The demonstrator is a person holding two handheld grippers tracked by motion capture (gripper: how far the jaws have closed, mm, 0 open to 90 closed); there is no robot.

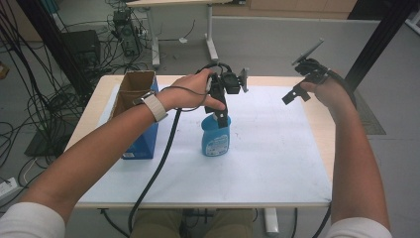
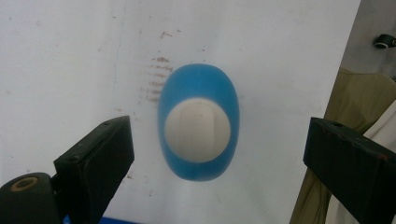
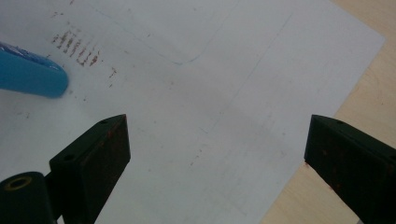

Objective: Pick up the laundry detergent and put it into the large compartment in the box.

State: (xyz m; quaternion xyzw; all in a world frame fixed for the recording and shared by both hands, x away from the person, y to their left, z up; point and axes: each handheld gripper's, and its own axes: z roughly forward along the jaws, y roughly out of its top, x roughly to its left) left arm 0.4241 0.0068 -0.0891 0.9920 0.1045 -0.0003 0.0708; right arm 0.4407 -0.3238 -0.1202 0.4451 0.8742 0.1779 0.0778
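Forearms: both come in from the bottom of the high view, bare below white sleeves, and reach forward over the table (image 1: 94, 94).
Left wrist: wears a pale band (image 1: 155, 106); a black cable (image 1: 154, 173) trails from the left tongs back toward the person and over the near table edge.
Left tongs (image 1: 222, 113): held over the middle of the table and pointed down, directly above the blue bottle (image 1: 216, 135); its jaws stand wide apart, one to either side of the bottle's top, and close on nothing.
Left gripper view: looks straight down on the bottle (image 2: 198, 122), a blue oval with a white round cap in its middle, with clear space between it and each jaw.
Right tongs (image 1: 297, 93): raised above the far right corner of the table, well apart from the bottle, tilted down and toward the middle; its jaws are wide apart with nothing between them.
Right gripper view: bare white sheet (image 3: 196, 93) and a strip of wooden table edge (image 3: 364, 88) lie beneath the jaws; a blue edge of the bottle (image 3: 28, 74) shows at the far left.
Bottle's place: upright on the white sheet (image 1: 267, 148), near the middle of the table.
Bottle's label: a pale patch with print on the front, too small to read.
Cardboard box (image 1: 134, 91): open at the top, blue on its side, stands on the left part of the table, beside the left forearm; its small printed panel cannot be read.
Sheet marks: faint reddish-brown smudges (image 2: 156, 77) just beside the bottle.
Beyond the table: a tangle of cables (image 1: 44, 99) on the floor to the left, and another table's legs (image 1: 210, 34) farther back.
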